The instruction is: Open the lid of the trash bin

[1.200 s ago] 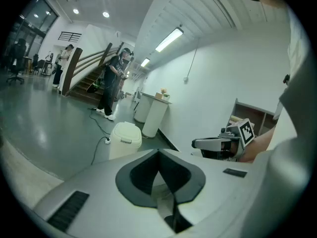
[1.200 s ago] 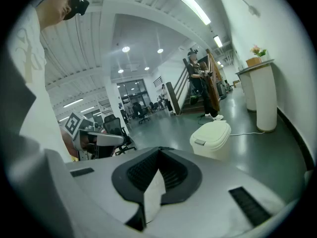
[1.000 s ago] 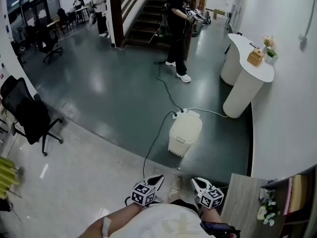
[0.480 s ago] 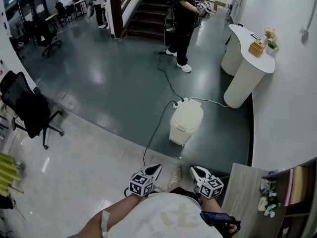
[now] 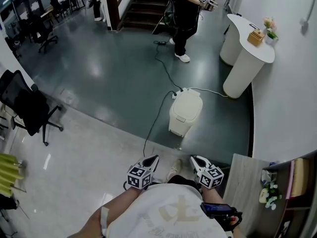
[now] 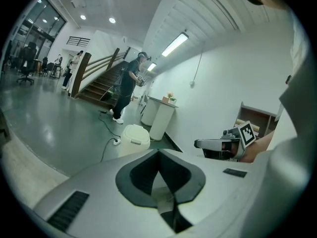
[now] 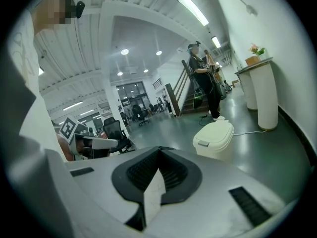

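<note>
A cream trash bin stands on the dark floor ahead of me with its lid down. It also shows in the left gripper view and the right gripper view. Both grippers are held close to my body, well short of the bin. My left gripper is shut and holds nothing; its jaws meet at the tip. My right gripper is likewise shut and empty, with the bin beyond its tip.
A white power strip with black cables lies just behind the bin. A person stands farther back near a staircase. A white counter is at the right, a black office chair at the left, a wooden desk near my right.
The head view has shifted, and the bin now sits higher in the picture. Both grippers stay shut at my body, about the same distance apart.
</note>
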